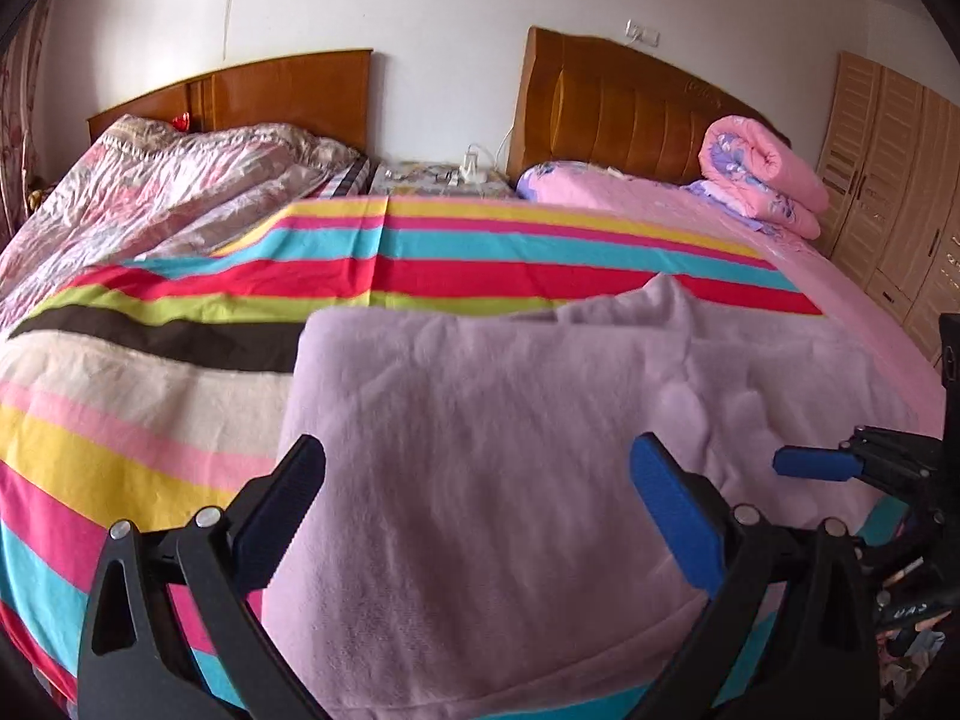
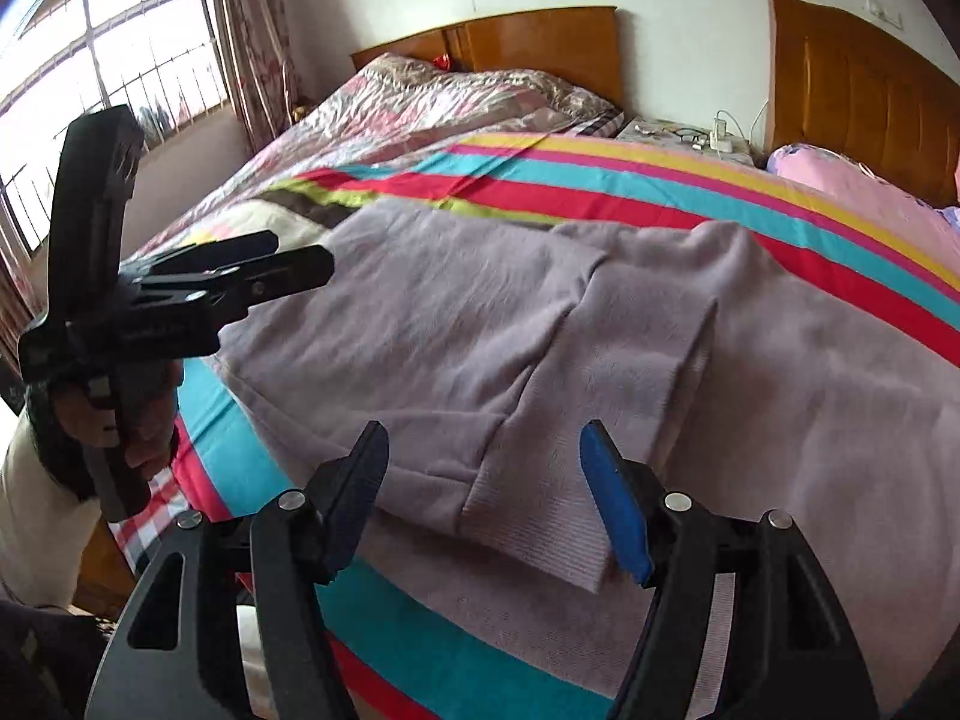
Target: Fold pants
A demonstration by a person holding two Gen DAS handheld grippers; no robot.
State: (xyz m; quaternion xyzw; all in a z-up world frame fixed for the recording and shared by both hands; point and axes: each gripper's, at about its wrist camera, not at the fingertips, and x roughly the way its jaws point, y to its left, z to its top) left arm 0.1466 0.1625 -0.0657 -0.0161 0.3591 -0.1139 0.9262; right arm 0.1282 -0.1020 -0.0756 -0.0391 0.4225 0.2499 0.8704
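Observation:
The lilac fleece pants (image 1: 492, 432) lie folded over on the striped bed cover, with a ribbed cuff (image 2: 540, 522) near the front edge in the right wrist view, where the pants (image 2: 456, 324) spread across the middle. My left gripper (image 1: 480, 468) is open and empty, hovering just above the near part of the pants. It also shows in the right wrist view (image 2: 300, 267) at the left, held by a hand. My right gripper (image 2: 486, 450) is open and empty, its fingers either side of the cuff, above it. Its blue fingertip (image 1: 816, 463) shows at the right of the left wrist view.
The striped cover (image 1: 180, 312) spans two beds with wooden headboards (image 1: 630, 102). A crumpled floral quilt (image 1: 150, 180) lies far left, a rolled pink quilt (image 1: 762, 168) far right. A nightstand (image 1: 438, 177) stands between the beds. A wardrobe (image 1: 888, 180) is at the right, a window (image 2: 90, 78) at the left.

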